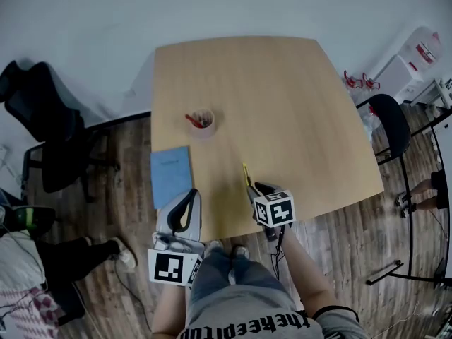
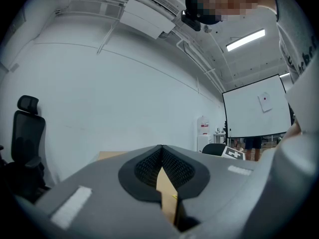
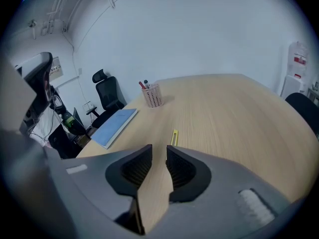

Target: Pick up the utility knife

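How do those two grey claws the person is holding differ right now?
The left gripper has its jaws together; the right gripper has them apart. The left points level at the wall; the right tilts down toward the yellow utility knife on the table. Both hold nothing.

- Utility knife (image 1: 246, 174): slim, straight, yellow body; blade too small to tell.
- Lying flat on the light wooden table (image 1: 304, 104), nothing gripping it.
- Just ahead of the right gripper (image 1: 258, 189) tips, outside the jaw gap, clear of both pads.
- Seen along the right gripper (image 3: 159, 153): long axis running away from the tongs, slightly right of the gap.
- To the right of the left gripper (image 1: 187, 205), apart from it.
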{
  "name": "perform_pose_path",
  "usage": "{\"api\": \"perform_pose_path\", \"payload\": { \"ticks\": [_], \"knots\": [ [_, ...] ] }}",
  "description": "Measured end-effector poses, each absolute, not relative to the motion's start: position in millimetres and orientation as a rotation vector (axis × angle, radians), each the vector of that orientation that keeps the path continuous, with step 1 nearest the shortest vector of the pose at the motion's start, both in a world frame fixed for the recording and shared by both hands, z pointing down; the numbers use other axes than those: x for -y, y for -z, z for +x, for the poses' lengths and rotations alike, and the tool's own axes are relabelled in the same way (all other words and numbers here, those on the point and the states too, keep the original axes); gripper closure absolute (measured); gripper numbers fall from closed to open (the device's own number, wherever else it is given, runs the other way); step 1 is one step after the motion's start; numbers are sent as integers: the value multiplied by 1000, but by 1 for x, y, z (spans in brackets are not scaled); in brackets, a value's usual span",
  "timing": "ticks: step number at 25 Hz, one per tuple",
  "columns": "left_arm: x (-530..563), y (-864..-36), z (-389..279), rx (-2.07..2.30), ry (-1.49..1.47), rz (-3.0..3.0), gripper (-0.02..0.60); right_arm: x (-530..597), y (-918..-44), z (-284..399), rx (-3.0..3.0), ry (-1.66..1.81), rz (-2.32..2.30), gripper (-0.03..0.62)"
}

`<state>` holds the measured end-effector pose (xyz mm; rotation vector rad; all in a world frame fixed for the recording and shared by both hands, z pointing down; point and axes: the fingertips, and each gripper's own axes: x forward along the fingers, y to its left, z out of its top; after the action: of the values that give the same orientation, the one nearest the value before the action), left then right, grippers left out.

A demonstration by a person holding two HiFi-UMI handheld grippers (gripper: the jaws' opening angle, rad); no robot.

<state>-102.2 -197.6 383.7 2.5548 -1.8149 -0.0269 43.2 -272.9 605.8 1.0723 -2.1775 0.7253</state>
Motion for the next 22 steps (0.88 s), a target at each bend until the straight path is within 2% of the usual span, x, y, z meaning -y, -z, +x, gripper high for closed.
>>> {"api": "perform_pose_path", "payload": {
  "ticks": [10,22],
  "knots": [
    [202,-393,-117,1820,11,2530,561,285,-643,42,2065,-730,1088,462],
    [205,-399,-139,1857,-2,2476,561,295,-671,43,1948,-671,1111,459]
  ]
}}
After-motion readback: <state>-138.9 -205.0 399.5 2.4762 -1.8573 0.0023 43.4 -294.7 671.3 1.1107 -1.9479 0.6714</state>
